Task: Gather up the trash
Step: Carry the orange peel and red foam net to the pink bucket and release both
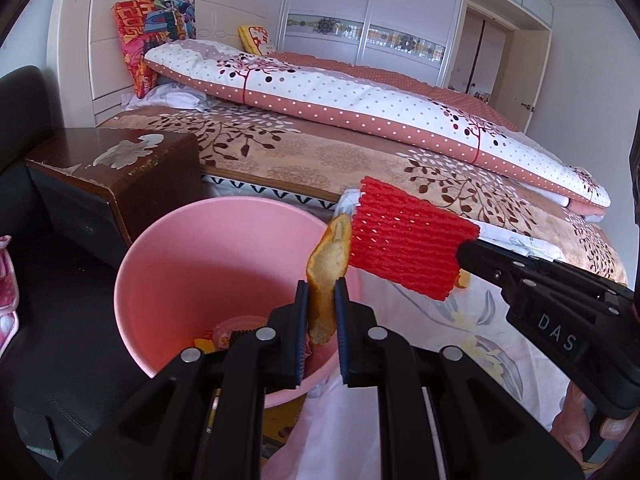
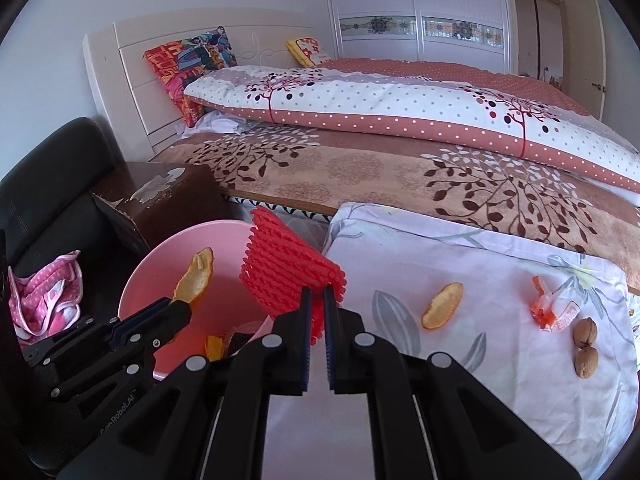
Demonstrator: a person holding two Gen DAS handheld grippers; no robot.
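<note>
Left gripper (image 1: pixel 322 292): fingers clamped on a strip of orange peel (image 1: pixel 329 264), held upright at frame centre, over the right rim of the pink bucket (image 1: pixel 160 264). Some trash was already lying in the bucket bottom.

Right gripper (image 2: pixel 316 300): fingers clamped on the lower edge of a red foam net (image 2: pixel 288 276), held at centre frame just right of the bucket.

On the white floral cloth (image 2: pixel 500 360), right half of the right wrist view: a second peel piece (image 2: pixel 442 306), an orange-and-white wrapper (image 2: pixel 554 308) and two walnuts (image 2: pixel 585 346) touching each other, all well apart from the bucket.
</note>
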